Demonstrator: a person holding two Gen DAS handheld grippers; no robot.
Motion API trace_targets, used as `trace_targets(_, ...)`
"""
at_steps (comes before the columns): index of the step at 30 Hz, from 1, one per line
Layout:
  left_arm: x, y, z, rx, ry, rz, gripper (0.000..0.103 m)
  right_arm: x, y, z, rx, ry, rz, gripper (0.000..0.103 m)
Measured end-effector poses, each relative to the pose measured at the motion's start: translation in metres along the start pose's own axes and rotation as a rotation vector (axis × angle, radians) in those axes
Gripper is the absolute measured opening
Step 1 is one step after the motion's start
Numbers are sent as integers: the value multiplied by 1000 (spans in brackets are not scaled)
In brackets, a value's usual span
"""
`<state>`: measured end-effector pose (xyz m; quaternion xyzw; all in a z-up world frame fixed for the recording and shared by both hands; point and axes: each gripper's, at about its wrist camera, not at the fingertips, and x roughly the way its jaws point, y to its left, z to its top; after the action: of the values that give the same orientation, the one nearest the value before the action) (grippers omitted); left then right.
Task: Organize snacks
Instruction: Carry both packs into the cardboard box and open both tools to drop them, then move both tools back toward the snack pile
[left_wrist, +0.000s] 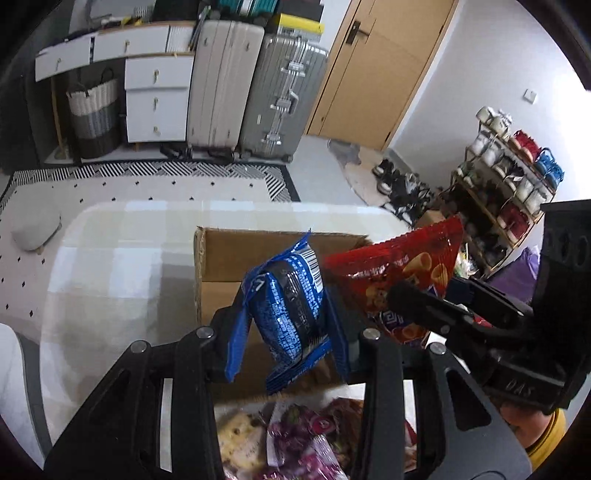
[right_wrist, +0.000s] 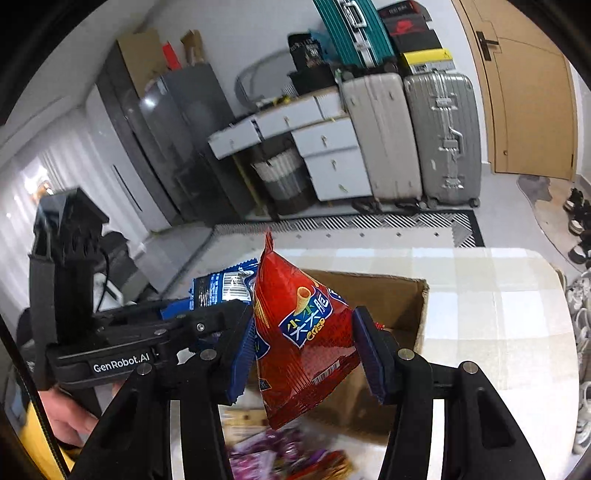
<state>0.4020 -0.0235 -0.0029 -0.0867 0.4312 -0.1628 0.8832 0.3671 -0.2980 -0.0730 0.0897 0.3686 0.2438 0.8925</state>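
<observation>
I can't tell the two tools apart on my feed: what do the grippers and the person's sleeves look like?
Both grippers, left gripper and right gripper, are matte black linkage frames with silver pivot pins and ribbed blue finger pads. The left one's body carries white "GenRobot.AI" lettering. A yellow sleeve shows at the wrist.

Soft daylight, glare on the table (left_wrist: 110, 258), fisheye-bent dark edges, blurred foreground snacks (right_wrist: 280, 454).

Right hand-held gripper (right_wrist: 303, 350) clamps a red snack bag (right_wrist: 299, 339) above the open cardboard box (right_wrist: 399, 295) on the counter (right_wrist: 498, 314).
</observation>
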Motion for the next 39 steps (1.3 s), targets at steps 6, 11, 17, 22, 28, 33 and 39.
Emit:
trace_targets(6, 46, 5, -11, -5, 51, -2, 35, 32, -14, -9, -42, 36, -60, 52)
trace_targets(11, 77, 9, -11, -16, 73, 7, 35, 45, -20, -19, -46, 59, -66, 52)
trace_targets(17, 90, 11, -16, -17, 69, 12, 35, 55, -24, -24, -35, 83, -83, 52)
trace_targets(22, 89, 9, -23, -13, 74, 23, 35, 58, -26, -29, -29, 98, -99, 53)
trace_targets(28, 60, 6, -35, -9, 57, 39, 39, 51, -25, -28, -32, 80, -121, 54)
trace_targets(33, 13, 5, -50, -16, 3, 63, 55, 27, -18, -28, -27, 46, -122, 54)
trace_targets(39, -55, -9, -78, -19, -95, 97, 80, -29, 1, -43, -35, -25, -105, 57)
